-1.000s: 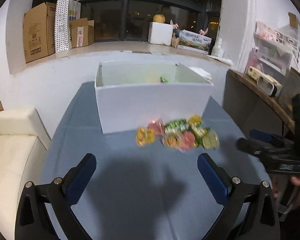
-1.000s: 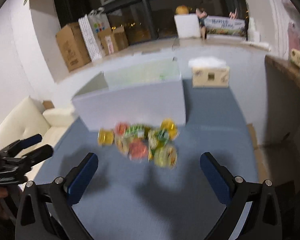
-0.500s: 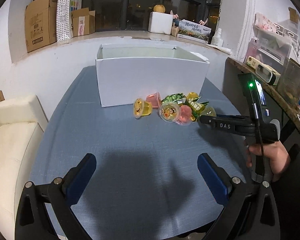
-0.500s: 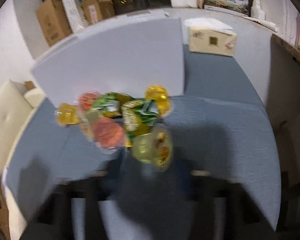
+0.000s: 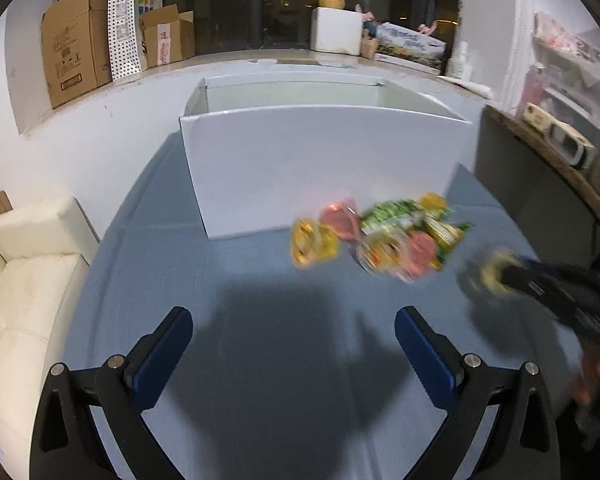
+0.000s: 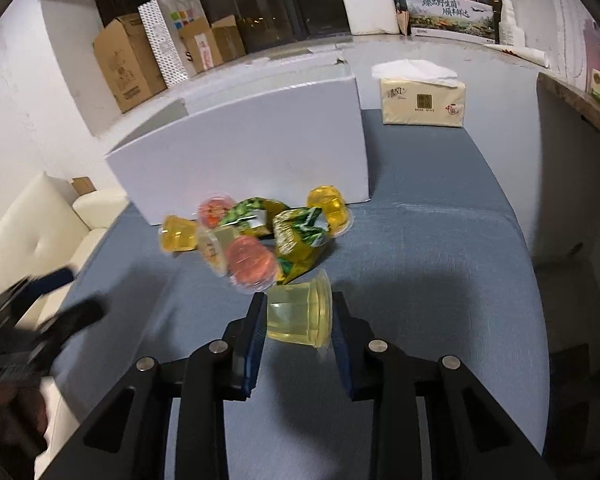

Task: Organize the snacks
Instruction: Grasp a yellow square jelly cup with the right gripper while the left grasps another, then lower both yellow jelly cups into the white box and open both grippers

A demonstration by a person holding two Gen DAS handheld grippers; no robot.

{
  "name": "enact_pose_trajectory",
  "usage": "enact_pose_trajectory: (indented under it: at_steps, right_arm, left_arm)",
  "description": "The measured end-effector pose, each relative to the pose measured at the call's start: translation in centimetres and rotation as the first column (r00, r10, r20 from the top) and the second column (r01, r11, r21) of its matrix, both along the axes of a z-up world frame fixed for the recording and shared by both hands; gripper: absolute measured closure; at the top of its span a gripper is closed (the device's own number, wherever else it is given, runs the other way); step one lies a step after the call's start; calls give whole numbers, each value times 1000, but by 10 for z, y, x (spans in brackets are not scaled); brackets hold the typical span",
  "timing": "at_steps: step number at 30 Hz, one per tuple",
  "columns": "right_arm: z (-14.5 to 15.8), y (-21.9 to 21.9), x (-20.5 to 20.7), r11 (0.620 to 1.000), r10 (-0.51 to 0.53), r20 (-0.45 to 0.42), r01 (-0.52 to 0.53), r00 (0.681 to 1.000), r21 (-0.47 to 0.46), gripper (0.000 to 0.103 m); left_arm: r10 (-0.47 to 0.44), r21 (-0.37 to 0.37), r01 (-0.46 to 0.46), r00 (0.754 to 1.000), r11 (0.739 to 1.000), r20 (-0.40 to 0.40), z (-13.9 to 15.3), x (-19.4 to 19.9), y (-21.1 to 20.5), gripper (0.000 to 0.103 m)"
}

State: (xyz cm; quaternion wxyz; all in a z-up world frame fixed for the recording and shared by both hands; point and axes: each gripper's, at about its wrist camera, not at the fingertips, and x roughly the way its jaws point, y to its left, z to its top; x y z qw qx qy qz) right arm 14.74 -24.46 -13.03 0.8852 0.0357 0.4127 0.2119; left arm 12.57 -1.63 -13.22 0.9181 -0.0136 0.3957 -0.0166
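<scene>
A pile of snacks (image 6: 260, 236) lies on the blue table in front of a white open box (image 6: 252, 140): jelly cups in yellow, orange and pink, and green-yellow packets. The pile shows blurred in the left wrist view (image 5: 380, 236), in front of the box (image 5: 320, 160). My right gripper (image 6: 299, 312) is shut on a pale yellow jelly cup (image 6: 300, 314), lifted just off the near edge of the pile. It shows blurred at the right in the left wrist view (image 5: 492, 272). My left gripper (image 5: 294, 340) is open and empty above the table, short of the pile.
A tissue pack (image 6: 422, 100) sits on the table right of the box. A cream sofa (image 5: 24, 280) stands left of the table. Cardboard boxes (image 5: 76, 44) and a paper bag line the window ledge. A wooden shelf (image 5: 548, 152) runs along the right.
My right gripper went down to the pile, shut on the pale yellow jelly cup and lifted it back. My left gripper moved closer to the box and stayed open.
</scene>
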Motion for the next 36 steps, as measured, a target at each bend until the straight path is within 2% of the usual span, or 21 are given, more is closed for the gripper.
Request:
enact_pose_trajectory:
  at_steps: [10, 11, 12, 14, 15, 17, 22, 26, 30, 33, 36]
  right_arm:
    - [-3, -5, -28, 998, 8, -22, -7, 1000, 61, 70]
    - [-2, -5, -30, 998, 10, -20, -9, 1000, 64, 70]
    - [-1, -5, -32, 998, 11, -18, -9, 1000, 63, 70]
    - [0, -5, -34, 997, 16, -18, -15, 1000, 70, 70]
    - [1, -5, -35, 997, 18, -17, -16, 1000, 71, 70]
    - [2, -4, -36, 997, 23, -13, -22, 1000, 69, 70]
    - [1, -2, -34, 996, 30, -19, -29, 999, 86, 70]
    - [8, 3, -34, 993, 48, -11, -47, 999, 105, 70]
    - [26, 12, -26, 990, 67, 16, -68, 998, 122, 70]
    - [51, 19, -10, 985, 78, 56, -85, 995, 148, 70]
    - [85, 29, 15, 985, 83, 126, -101, 989, 143, 70]
  left_arm:
    - [-12, 95, 17, 999, 995, -46, -23, 71, -23, 1]
    - [-10, 101, 16, 999, 995, -52, -25, 76, -24, 6]
    - [-10, 96, 15, 998, 995, -56, -27, 79, -24, 18]
    - [-5, 93, 12, 997, 996, -75, -31, 87, -22, 32]
    - [-9, 83, 16, 997, 996, -82, -33, 89, -21, 48]
    - [-13, 64, 20, 995, 998, -100, -38, 93, -17, 62]
    - [-66, 9, 67, 995, 998, -76, -31, 77, -11, 64]
    - [-85, -53, 85, 996, 995, -11, -8, 44, 1, 64]
    - [-96, -67, 102, 992, 993, 79, 30, 19, 10, 64]
    - [-92, -82, 105, 984, 991, 154, 71, 23, 24, 64]
    - [-98, -65, 113, 975, 991, 201, 100, 42, 29, 64]
